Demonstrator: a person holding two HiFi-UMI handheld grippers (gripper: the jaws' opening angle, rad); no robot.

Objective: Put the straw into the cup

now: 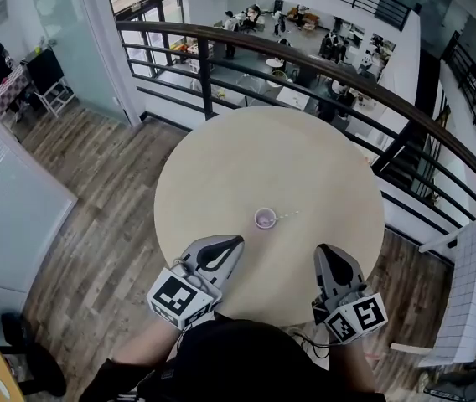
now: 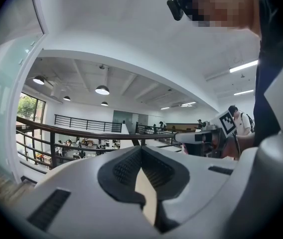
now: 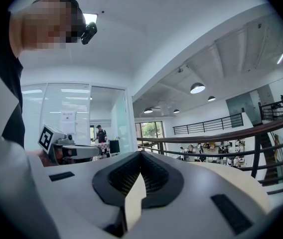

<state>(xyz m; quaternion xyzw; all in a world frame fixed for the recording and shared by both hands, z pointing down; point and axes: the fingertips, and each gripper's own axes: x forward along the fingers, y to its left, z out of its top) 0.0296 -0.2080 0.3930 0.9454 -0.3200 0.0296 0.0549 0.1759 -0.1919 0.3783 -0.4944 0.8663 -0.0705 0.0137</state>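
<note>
Pale and round, our counter (image 1: 221, 166) carries a small pinkish cup (image 1: 264, 218) near its middle. A thin, light straw (image 1: 288, 215) reaches from the cup's rim out to the right, and we cannot tell whether its end sits inside. Nearer to us, both grippers are held level at the counter's near edge, well apart from the cup. Our left gripper (image 1: 235, 242) has its jaws pressed together at the tips with nothing between them; our right gripper (image 1: 325, 249) is likewise closed and empty. Wood-plank floor (image 1: 95, 191) surrounds the counter. A dark railing (image 1: 305, 53) curves behind it, and past the railing we look down on a lower hall (image 1: 305, 23) with desks and people. A glass wall (image 1: 62, 32) stands at the left.
</note>
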